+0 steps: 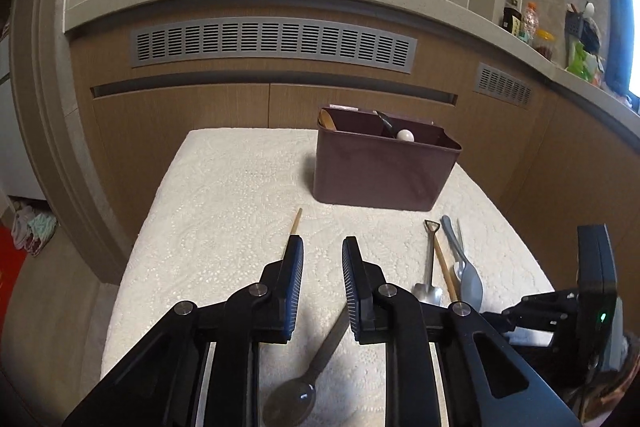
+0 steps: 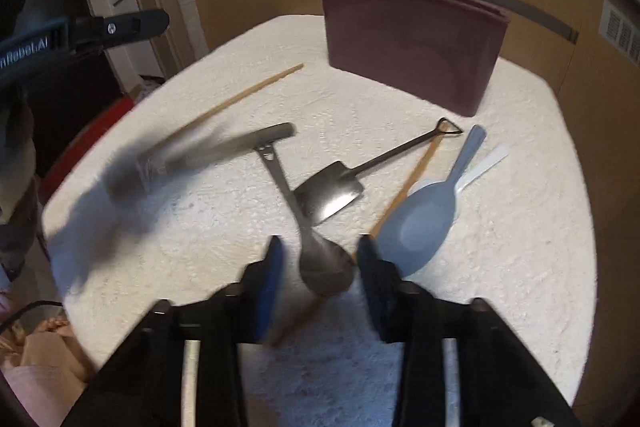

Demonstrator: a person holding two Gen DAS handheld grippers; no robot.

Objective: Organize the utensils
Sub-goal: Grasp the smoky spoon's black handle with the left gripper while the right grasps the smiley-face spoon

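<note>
In the left wrist view, the left gripper (image 1: 322,287) hung with its fingers apart and empty over the white cloth (image 1: 224,187), a metal spoon (image 1: 298,387) lying below them and the brown utensil bin (image 1: 380,167) standing farther back. In the right wrist view, the right gripper (image 2: 318,281) also stood spread, its fingers either side of that spoon's bowl (image 2: 326,267), with the shovel-shaped spoon (image 2: 332,191), a blue scoop (image 2: 416,227) and a chopstick (image 2: 240,97) lying loose on the cloth.

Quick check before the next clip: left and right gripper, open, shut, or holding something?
Left gripper: open, holding nothing.
Right gripper: open, its fingers either side of the metal spoon bowl, not closed on it.
</note>
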